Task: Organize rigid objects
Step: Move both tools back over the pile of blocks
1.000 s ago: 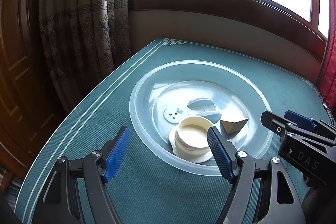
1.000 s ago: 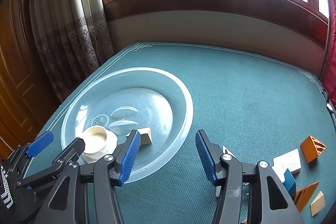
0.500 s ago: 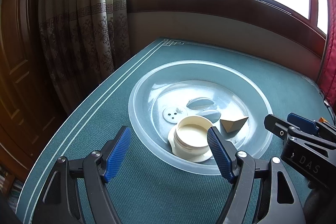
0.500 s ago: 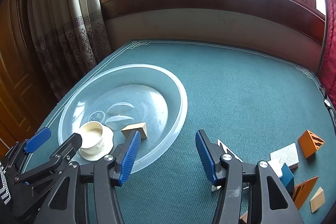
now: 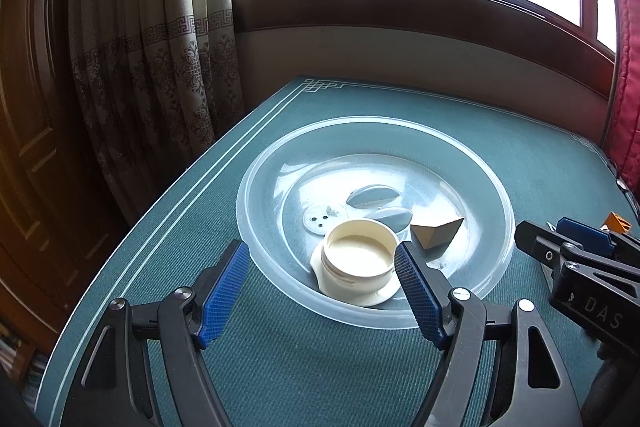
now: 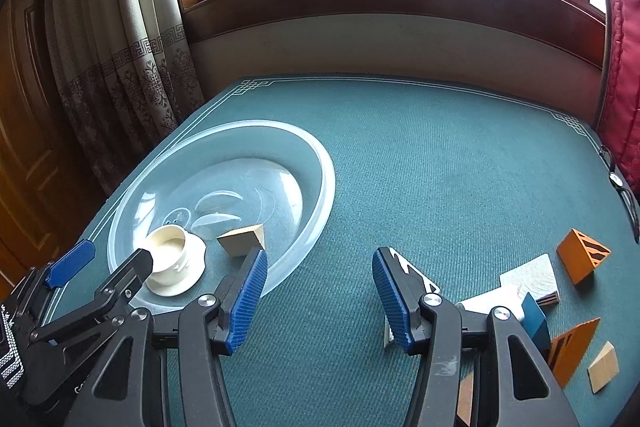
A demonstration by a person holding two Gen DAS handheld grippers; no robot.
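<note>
Right wrist view: the right claw [image 6: 318, 297] hangs released and empty above the green worktop [image 6: 440, 167], between the clear basin [image 6: 324, 183] and the loose blocks [image 6: 582, 261]. Left claw [image 5: 324, 293] is released too, facing the cream cup [image 5: 358, 261] in the basin. Judged step: fetching another block, which calls for swinging right. "DAS" reads on one claw's body.

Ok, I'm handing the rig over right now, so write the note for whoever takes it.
Left claw: open, empty, just short of the clear basin.
Right claw: open, empty, over the green mat.
Done: cream cup and one wooden wedge lie in the basin.
Left: the loose blocks on the mat by the right claw, including the orange block, white block and blue block.
</note>
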